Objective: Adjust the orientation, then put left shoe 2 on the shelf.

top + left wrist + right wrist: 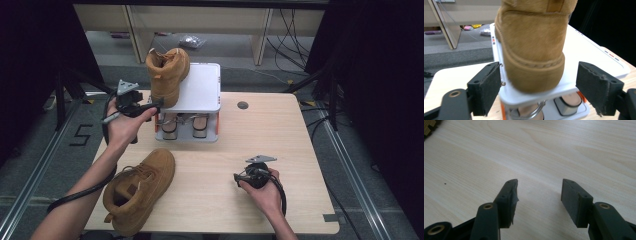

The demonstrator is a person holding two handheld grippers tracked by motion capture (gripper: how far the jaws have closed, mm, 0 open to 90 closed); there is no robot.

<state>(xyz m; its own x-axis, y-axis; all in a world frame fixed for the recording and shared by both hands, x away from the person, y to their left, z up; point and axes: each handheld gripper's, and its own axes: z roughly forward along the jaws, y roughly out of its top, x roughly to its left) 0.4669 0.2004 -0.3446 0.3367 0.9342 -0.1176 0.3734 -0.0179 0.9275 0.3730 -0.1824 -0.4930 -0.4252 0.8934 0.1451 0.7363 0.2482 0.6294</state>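
Now my left claw stands open just behind the heel of the boot on the white rack, holding nothing; next I fetch the other boot at seven o'clock.

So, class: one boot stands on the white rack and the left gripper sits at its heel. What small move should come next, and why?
Probably draw the left gripper back from the boot: its jaws stand open, clear of the heel, and the boot rests upright on the white rack.
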